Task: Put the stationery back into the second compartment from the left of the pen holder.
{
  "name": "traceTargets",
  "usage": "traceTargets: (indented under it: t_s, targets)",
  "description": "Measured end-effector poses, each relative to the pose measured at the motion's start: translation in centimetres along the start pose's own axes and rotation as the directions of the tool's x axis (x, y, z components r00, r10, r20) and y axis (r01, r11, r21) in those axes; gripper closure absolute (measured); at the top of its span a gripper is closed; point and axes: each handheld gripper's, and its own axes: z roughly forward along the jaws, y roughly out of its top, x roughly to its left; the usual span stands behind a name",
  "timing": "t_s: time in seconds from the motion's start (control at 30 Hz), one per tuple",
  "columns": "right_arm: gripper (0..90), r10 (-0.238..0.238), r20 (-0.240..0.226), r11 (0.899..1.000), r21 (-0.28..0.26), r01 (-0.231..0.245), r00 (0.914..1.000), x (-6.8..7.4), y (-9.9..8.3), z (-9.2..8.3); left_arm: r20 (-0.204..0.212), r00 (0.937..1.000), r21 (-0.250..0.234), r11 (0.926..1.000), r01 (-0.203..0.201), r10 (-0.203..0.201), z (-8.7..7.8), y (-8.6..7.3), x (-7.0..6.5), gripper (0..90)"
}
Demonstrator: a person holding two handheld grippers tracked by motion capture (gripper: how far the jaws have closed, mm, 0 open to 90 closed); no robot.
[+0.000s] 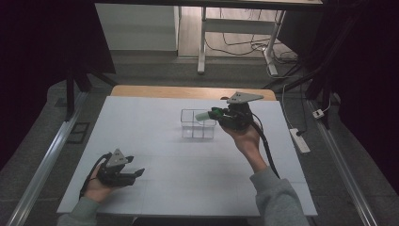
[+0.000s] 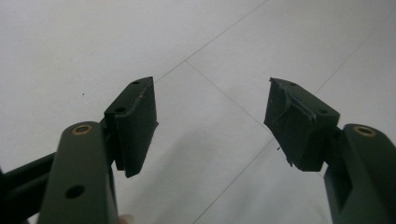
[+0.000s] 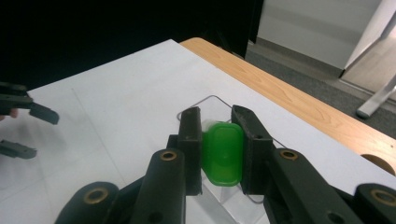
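1. Closest in, the right hand-held gripper [image 3: 219, 154] is pinching a small green bottle [image 3: 223, 154], one black jaw on each flat side, its white cap pointing away.
2. In the high view that green bottle [image 1: 205, 115] hangs just over the rim of the clear divided box [image 1: 198, 123] at the middle of the white counter [image 1: 155, 136].
3. My read: level it over one compartment, lower it inside the wall, then loosen.
4. Keep the squeeze steady, since slick plastic may slip.
5. The left hand-held gripper [image 1: 134, 171] sits spread and empty, well apart.
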Motion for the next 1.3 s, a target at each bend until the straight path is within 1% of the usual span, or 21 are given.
traceTargets:
  t_s: [0.1,0.17,0.2,0.33,0.4,0.43,0.47,0.53,0.57,0.63,0.73,0.87,1.0,1.1,1.13,1.17,1.27,1.3]
  targets:
    - [73.4,0.012,0.005,1.000,0.007,-0.012,0.9999,-0.4,0.1,0.5,0.005,1.0000,0.007,1.0000,-0.001,0.001,0.1,0.0,0.0,33.4]
    - [73.3,0.006,0.017,1.000,0.022,-0.006,0.9998,-0.6,0.2,1.0,0.008,0.9999,0.015,0.9999,-0.006,0.006,0.3,-0.1,0.0,32.9]
    - [73.2,0.003,0.023,0.999,0.032,-0.003,0.9997,-0.8,0.2,1.3,0.010,0.9999,0.018,0.9998,-0.006,0.005,0.4,-0.1,-0.1,32.8]
    - [73.0,0.024,0.019,0.997,0.072,-0.025,0.9995,-1.5,0.0,2.6,0.018,0.9997,0.034,0.9993,-0.015,0.014,0.6,-0.1,-0.2,32.3]
    - [72.3,0.017,0.024,0.995,0.093,-0.020,0.9995,-1.6,-0.1,3.4,0.020,0.9996,0.036,0.9992,-0.019,0.018,0.7,-0.1,-0.3,32.1]
    - [70.9,0.006,0.026,0.995,0.099,-0.009,0.9996,-1.7,-0.2,3.8,0.020,0.9996,0.036,0.9992,-0.019,0.018,0.7,-0.1,-0.3,32.0]
    - [65.9,-0.001,0.039,0.995,0.103,-0.004,0.9992,-1.6,-0.3,4.1,0.020,0.9996,0.037,0.9992,-0.018,0.018,0.6,-0.1,-0.3,32.0]
    - [57.5,0.005,0.055,0.995,0.099,-0.010,0.9984,-1.6,-0.5,4.3,0.020,0.9997,0.038,0.9992,-0.016,0.015,0.6,-0.2,-0.2,32.0]
    - [56.3,0.014,0.057,0.995,0.100,-0.020,0.9983,-1.7,-0.6,4.2,0.021,0.9997,0.039,0.9991,-0.015,0.014,0.7,-0.2,-0.1,32.0]
    - [55.4,0.028,0.048,0.994,0.104,-0.033,0.9985,-1.8,-0.8,3.9,0.022,0.9997,0.042,0.9990,-0.012,0.012,0.7,-0.2,-0.1,31.9]
    - [53.1,0.019,0.049,0.994,0.104,-0.024,0.9986,-1.7,-1.0,3.2,0.021,0.9997,0.040,0.9991,-0.013,0.012,0.7,-0.2,-0.2,31.8]
    - [50.4,0.017,0.042,0.996,0.091,-0.021,0.9990,-1.6,-1.7,2.0,0.018,0.9998,0.036,0.9993,-0.011,0.010,0.6,-0.1,-0.2,31.8]
    - [48.9,0.014,0.041,0.996,0.086,-0.018,0.9991,-1.3,-2.7,0.8,0.013,0.9999,0.030,0.9995,-0.007,0.007,0.5,-0.1,-0.1,31.9]
    - [47.2,0.012,0.040,0.996,0.090,-0.016,0.9991,-1.1,-4.0,0.0,0.010,0.9999,0.030,0.9996,-0.002,0.001,0.5,-0.2,0.0,31.9]
    - [47.2,0.012,0.040,0.996,0.090,-0.016,0.9991,-1.1,-4.0,0.0,0.010,0.9999,0.030,0.9996,-0.002,0.001,0.5,-0.2,0.0,31.9]
    - [45.5,0.013,0.040,0.995,0.097,-0.017,0.9991,-0.9,-5.2,-0.5,0.010,0.9999,0.028,0.9996,-0.001,0.001,0.5,-0.2,0.0,31.9]
    - [43.4,0.004,0.057,0.993,0.117,-0.011,0.9984,-0.6,-7.2,-1.6,0.010,0.9999,0.027,0.9996,0.001,-0.001,0.4,-0.2,0.1,31.9]
    - [42.4,-0.009,0.067,0.991,0.132,0.001,0.9977,-0.5,-7.9,-2.1,0.010,0.9999,0.026,0.9997,0.002,-0.002,0.4,-0.3,0.1,31.9]
